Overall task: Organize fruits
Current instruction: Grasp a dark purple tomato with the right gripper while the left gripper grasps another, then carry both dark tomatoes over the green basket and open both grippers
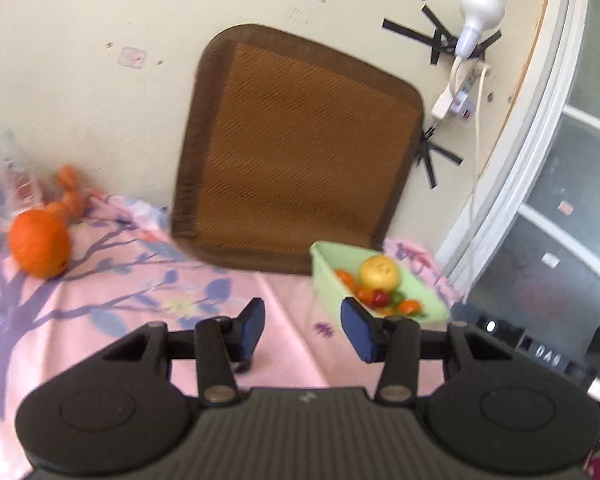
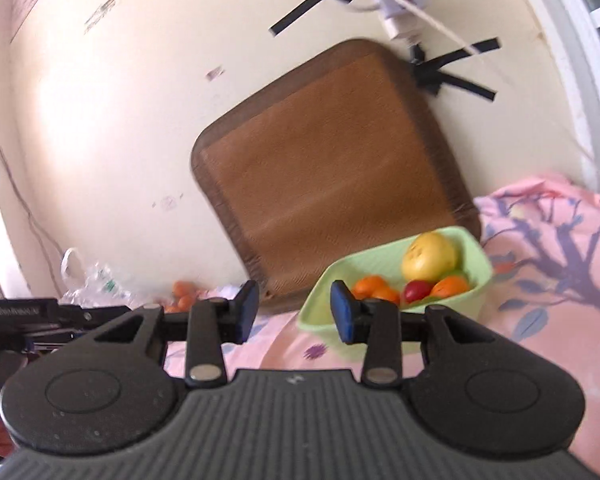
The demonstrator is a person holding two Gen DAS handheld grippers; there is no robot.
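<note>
A light green basket (image 1: 327, 276) sits on the pink sheet by the wall; it holds a yellow fruit (image 1: 380, 273), several small oranges and a red fruit (image 1: 380, 298). It also shows in the right wrist view (image 2: 476, 268) with the yellow fruit (image 2: 430, 258). A large orange (image 1: 40, 242) lies at the left with smaller orange fruits (image 1: 70, 190) behind it. My left gripper (image 1: 303, 330) is open and empty, above the sheet just left of the basket. My right gripper (image 2: 294, 314) is open and empty, near the basket's left rim.
A brown cushion (image 1: 300, 148) leans on the wall behind the basket. A clear plastic bag (image 1: 0, 168) lies at the far left, also in the right wrist view (image 2: 96, 284). A lamp bulb (image 1: 480, 8) and cables hang on the wall. A window frame (image 1: 540, 160) is at right.
</note>
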